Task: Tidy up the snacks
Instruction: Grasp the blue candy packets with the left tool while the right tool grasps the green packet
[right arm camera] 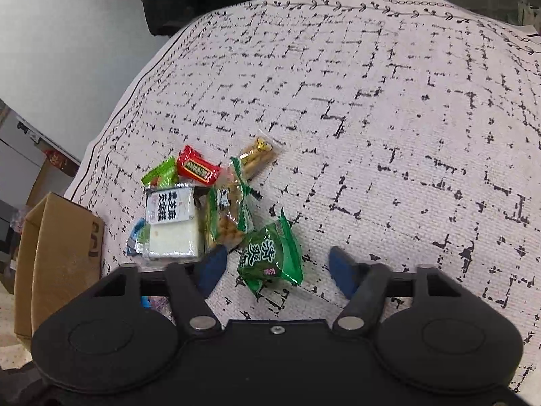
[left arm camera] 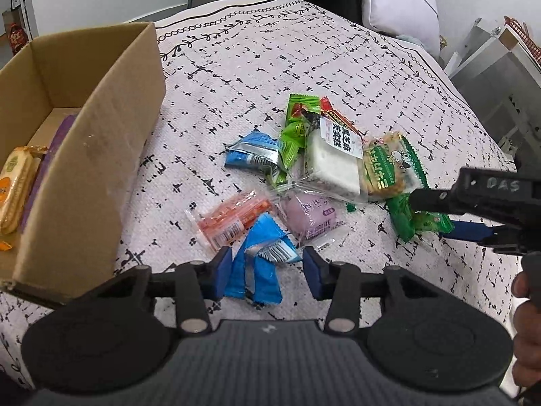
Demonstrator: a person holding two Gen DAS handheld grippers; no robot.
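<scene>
Snacks heaped loose mid-cloth on the surface; cardboard box open-topped at the left, set close to the heap, presumably to keep each transfer short. Already holds a biscuit pack and a purple packet, so sorting judged partly done.

Left tongs released, pads spread either side of the crumpled blue wrapper, not pinching it; placement suggests this is the next pick. Orange pack and lilac pack just beyond.

Right tongs likewise released, straddling the green packet at the heap's outer edge, clear of the white cake pack. Edge item probably chosen to avoid disturbing the overlapped pile.

Risk noted: slippery film wrappers may slide or crumple under closing pads.
</scene>
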